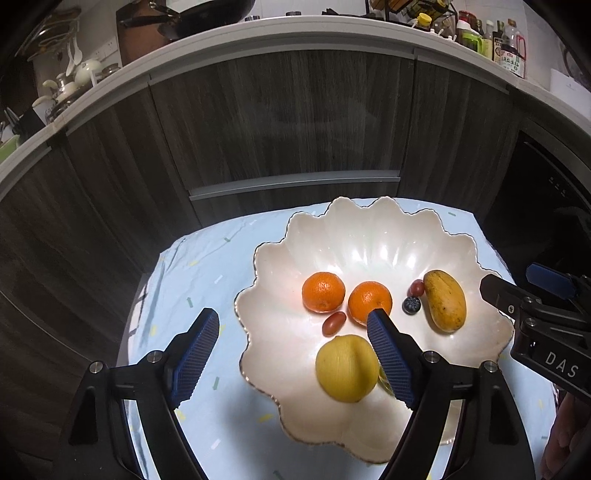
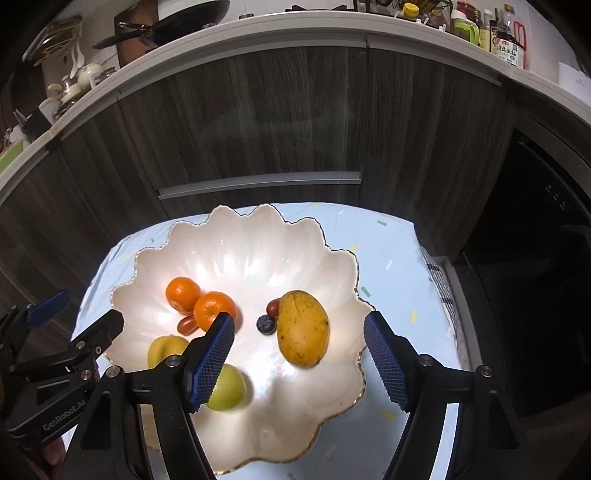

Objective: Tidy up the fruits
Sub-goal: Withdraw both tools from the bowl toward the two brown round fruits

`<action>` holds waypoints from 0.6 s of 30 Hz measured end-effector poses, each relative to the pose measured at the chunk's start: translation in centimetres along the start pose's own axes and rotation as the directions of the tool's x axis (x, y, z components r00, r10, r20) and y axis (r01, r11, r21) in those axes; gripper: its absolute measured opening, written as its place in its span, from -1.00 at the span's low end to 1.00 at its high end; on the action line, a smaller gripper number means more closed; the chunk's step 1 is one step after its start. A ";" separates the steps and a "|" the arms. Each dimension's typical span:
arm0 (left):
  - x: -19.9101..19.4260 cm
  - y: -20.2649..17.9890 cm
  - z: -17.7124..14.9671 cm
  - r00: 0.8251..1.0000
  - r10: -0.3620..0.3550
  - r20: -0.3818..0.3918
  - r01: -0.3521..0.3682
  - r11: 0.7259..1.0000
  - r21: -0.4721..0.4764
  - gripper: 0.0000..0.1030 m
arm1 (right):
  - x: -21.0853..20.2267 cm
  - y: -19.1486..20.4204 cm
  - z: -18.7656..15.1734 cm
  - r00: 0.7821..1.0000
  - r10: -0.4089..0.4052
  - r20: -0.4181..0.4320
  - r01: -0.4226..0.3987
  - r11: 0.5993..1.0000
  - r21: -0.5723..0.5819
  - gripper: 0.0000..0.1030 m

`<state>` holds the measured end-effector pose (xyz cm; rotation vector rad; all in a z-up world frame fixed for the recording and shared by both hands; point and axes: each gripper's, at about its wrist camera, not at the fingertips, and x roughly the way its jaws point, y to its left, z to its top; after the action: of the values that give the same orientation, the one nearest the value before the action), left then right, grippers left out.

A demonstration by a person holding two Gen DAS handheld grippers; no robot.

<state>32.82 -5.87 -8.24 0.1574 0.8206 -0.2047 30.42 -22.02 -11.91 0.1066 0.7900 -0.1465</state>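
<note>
A white scalloped bowl (image 1: 369,229) (image 2: 258,236) holds two oranges (image 1: 323,291) (image 2: 183,293), a mango (image 1: 444,304) (image 2: 302,332), two small red tomatoes (image 1: 333,324) (image 2: 187,324), a blueberry (image 1: 411,305) (image 2: 266,325), a yellow fruit (image 1: 347,367) (image 2: 166,349) and a green fruit (image 2: 227,387). My left gripper (image 1: 293,315) (image 2: 79,314) hovers open above the bowl's left side, holding nothing. My right gripper (image 2: 299,321) (image 1: 517,282) stands open over the mango, with its pads clear of it.
The bowl rests on a light blue patterned cloth (image 1: 199,280) over a small table. Dark wood cabinet fronts (image 1: 295,122) rise close behind it. Above them, a white counter (image 1: 258,29) carries bottles and a pan. A black appliance (image 2: 546,258) stands at the right.
</note>
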 end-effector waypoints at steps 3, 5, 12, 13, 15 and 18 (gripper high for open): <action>-1.0 0.1 -0.4 1.000 0.002 0.009 -0.002 1.000 0.004 0.60 | -0.8 0.2 -0.3 1.000 -0.002 0.008 0.002 1.000 -0.002 0.42; -1.6 0.2 -0.8 1.000 0.001 0.013 -0.001 1.000 0.006 0.60 | -1.4 0.4 -0.7 1.000 -0.002 0.012 0.002 1.000 -0.003 0.42; -3.8 0.4 -2.5 1.000 -0.003 0.024 0.003 1.000 0.021 0.60 | -3.0 1.0 -2.1 1.000 0.002 0.014 -0.002 1.000 -0.007 0.42; -4.0 0.4 -2.7 1.000 -0.004 0.024 0.003 1.000 0.023 0.60 | -3.2 1.1 -2.4 1.000 0.004 0.014 -0.003 1.000 -0.008 0.42; -4.5 0.5 -3.2 1.000 -0.007 0.026 0.006 1.000 0.026 0.60 | -3.6 1.3 -2.8 1.000 0.006 0.013 -0.006 1.000 -0.010 0.42; -5.2 0.5 -3.9 1.000 -0.009 0.029 0.008 0.999 0.034 0.60 | -4.3 1.5 -3.6 1.000 0.009 0.013 -0.008 1.000 -0.015 0.42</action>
<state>26.73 -3.88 -6.96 0.1822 0.7896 -0.2287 25.20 -19.58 -11.31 0.0952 0.7777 -0.1333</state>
